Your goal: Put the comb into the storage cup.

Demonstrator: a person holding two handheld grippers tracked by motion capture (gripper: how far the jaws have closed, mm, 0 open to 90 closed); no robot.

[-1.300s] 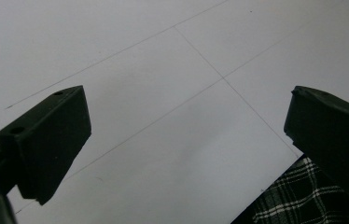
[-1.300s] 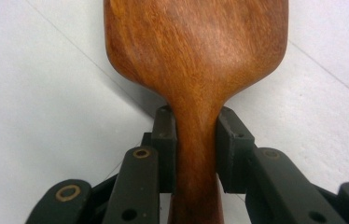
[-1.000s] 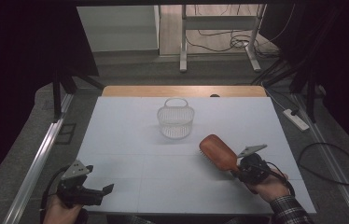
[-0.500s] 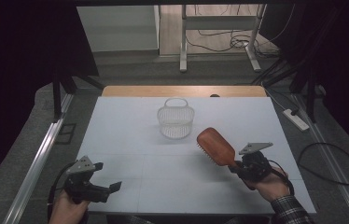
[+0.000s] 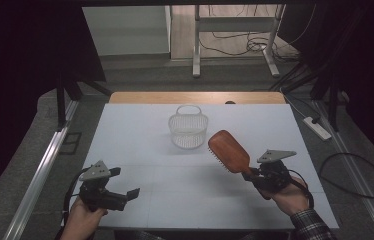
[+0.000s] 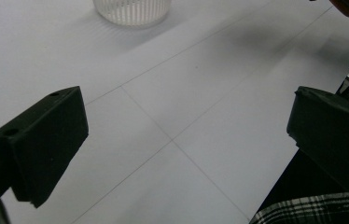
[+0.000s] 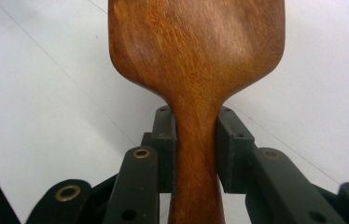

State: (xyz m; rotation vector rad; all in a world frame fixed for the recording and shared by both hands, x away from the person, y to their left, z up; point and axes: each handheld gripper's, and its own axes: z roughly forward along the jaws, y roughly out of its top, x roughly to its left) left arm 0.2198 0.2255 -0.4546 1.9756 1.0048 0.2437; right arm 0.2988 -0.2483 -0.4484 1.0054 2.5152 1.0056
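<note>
A brown wooden hairbrush [image 5: 227, 150] is held off the white table [image 5: 135, 130] at the right, its head tilted up toward the middle. My right gripper [image 5: 251, 175] is shut on its handle. In the right gripper view the black pads [image 7: 165, 135] press both sides of the handle of the hairbrush [image 7: 196, 56]. A white ribbed basket [image 5: 188, 131] with a handle stands upright in the middle of the table, just left of the brush head. My left gripper [image 5: 125, 182] hovers near the front left edge, open and empty. Its jaws stand wide apart around bare table, my left gripper [image 6: 189, 135] facing the basket [image 6: 132, 8].
A wooden strip [image 5: 195, 97] runs along the table's far edge. A metal rail [image 5: 40, 170] lies along the left side. On the floor to the right are a power strip [image 5: 317, 127] and cables. A plaid sleeve [image 6: 312, 210] shows at the lower right.
The right gripper has tipped the hairbrush head upward and a little toward the basket. The left gripper has shifted right and slightly up over the table's front.
</note>
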